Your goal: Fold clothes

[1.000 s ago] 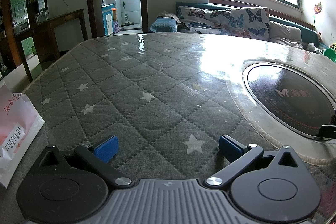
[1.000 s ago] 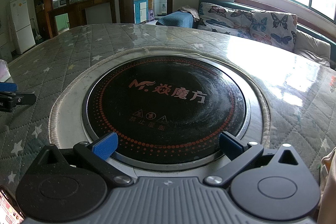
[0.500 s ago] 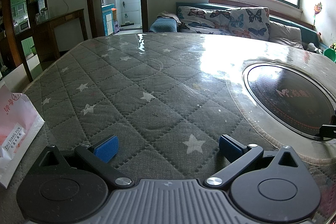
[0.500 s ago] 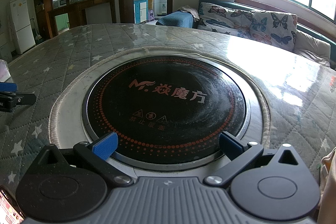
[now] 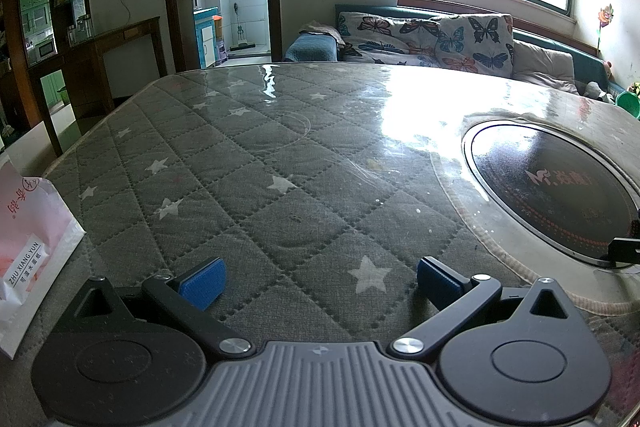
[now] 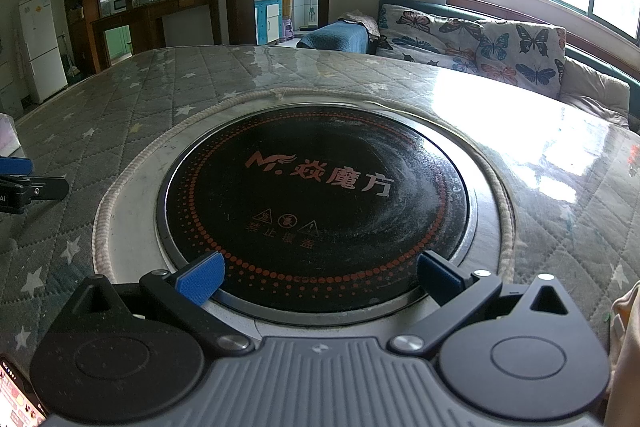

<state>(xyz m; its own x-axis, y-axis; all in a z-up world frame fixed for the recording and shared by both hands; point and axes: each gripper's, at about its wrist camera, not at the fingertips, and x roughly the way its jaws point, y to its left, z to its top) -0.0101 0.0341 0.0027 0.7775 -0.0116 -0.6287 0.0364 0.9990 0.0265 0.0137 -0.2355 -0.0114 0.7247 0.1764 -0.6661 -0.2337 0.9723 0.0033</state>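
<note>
My left gripper (image 5: 318,281) is open and empty, low over the grey quilted star-pattern table cover (image 5: 248,163). My right gripper (image 6: 318,277) is open and empty, over the near rim of the round black induction cooktop (image 6: 316,199) set in the table. A pale cream piece of cloth (image 6: 626,343) shows only as a strip at the right edge of the right wrist view; most of it is hidden. One finger of the left gripper (image 6: 16,179) shows at the left edge of the right wrist view.
A pink and white paper bag (image 5: 28,251) stands at the table's left edge. A phone (image 6: 18,403) lies at the lower left in the right wrist view. A butterfly-print sofa (image 5: 432,39) and a window lie beyond the table. A dark wooden sideboard (image 5: 108,67) stands at the left.
</note>
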